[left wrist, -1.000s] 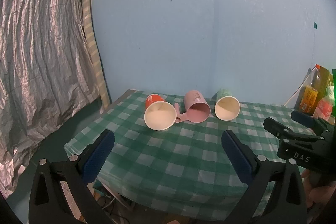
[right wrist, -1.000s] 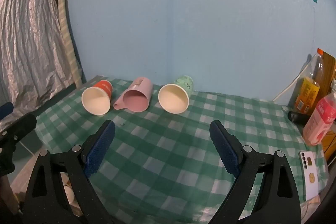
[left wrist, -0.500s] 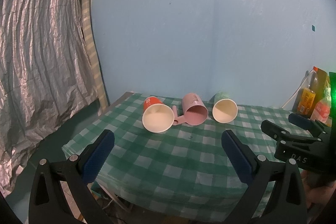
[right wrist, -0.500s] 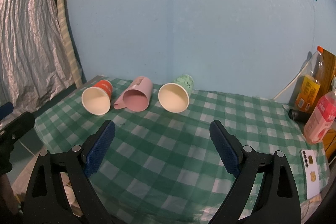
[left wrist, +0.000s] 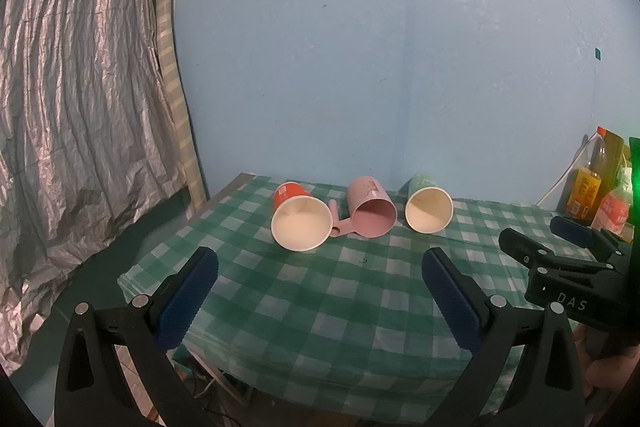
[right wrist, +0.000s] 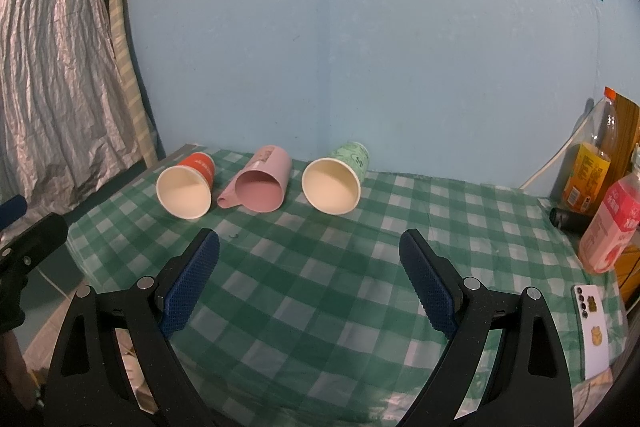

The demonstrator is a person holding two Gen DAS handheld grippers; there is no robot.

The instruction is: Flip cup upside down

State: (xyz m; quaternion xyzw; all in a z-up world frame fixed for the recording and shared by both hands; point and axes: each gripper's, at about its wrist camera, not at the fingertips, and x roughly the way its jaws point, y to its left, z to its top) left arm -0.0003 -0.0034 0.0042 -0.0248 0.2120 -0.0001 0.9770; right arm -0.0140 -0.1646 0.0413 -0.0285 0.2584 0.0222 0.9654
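Three cups lie on their sides at the back of the green checked table, mouths toward me: a red paper cup, a pink handled cup, and a green paper cup. My left gripper is open and empty, above the table's front left, well short of the cups. My right gripper is open and empty, over the middle of the table. It also shows in the left wrist view.
Bottles and a pink carton stand at the right edge by the wall. A phone lies near the front right corner. A silver curtain hangs on the left. A blue wall is behind the table.
The left gripper's view shifted slightly, first back and then a little closer to the cups. The right gripper barely moved. The cups have not moved.
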